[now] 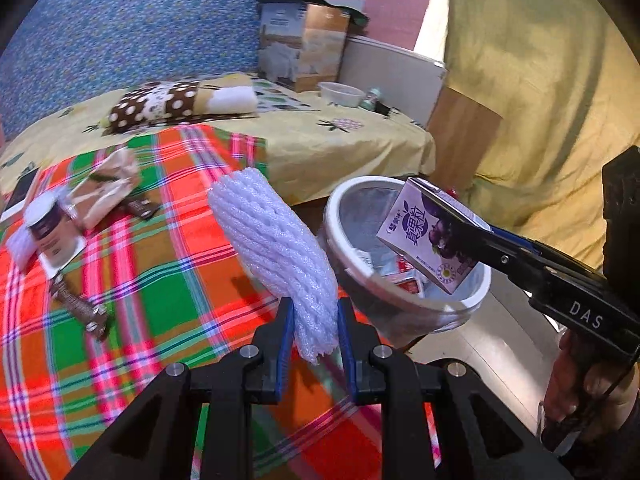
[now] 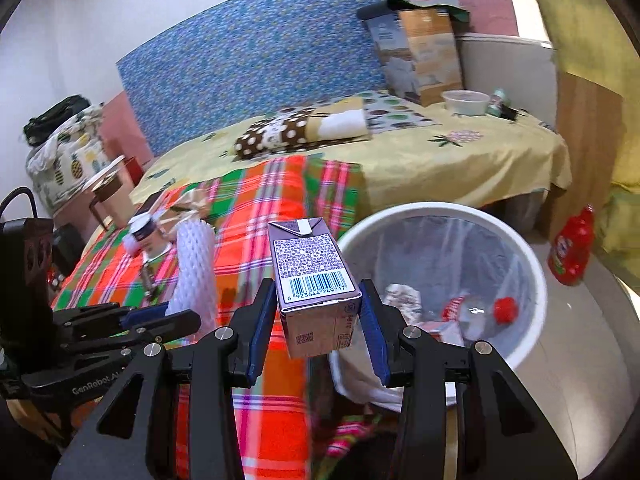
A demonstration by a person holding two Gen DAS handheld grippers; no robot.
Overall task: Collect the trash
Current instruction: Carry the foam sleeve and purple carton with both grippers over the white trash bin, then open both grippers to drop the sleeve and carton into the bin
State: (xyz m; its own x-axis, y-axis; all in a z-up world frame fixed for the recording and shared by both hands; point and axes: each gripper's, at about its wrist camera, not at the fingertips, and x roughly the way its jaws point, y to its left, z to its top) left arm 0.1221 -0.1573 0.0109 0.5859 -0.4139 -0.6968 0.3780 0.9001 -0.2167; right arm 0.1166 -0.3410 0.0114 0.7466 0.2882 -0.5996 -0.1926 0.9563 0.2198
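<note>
Left gripper [image 1: 316, 324] pinches white foam net sleeve [image 1: 276, 252], long axis tilted up-left, over plaid blanket's [image 1: 160, 288] right edge. Right gripper [image 2: 318, 320] clamps purple juice carton [image 2: 316, 280], barcode side up, long axis pointing away, beside white trash bin's [image 2: 532, 264] left rim.

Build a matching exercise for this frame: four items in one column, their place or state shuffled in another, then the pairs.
Items:
1. foam net
2. purple carton
3. red-capped bottle
4. brown wrapper

Places:
A. lying inside the white bin
B. clamped in the right claw
C. lying on the plaid cloth
D. clamped in the left claw

Pairs: 1-D, 2-B, 3-A, 4-C
</note>
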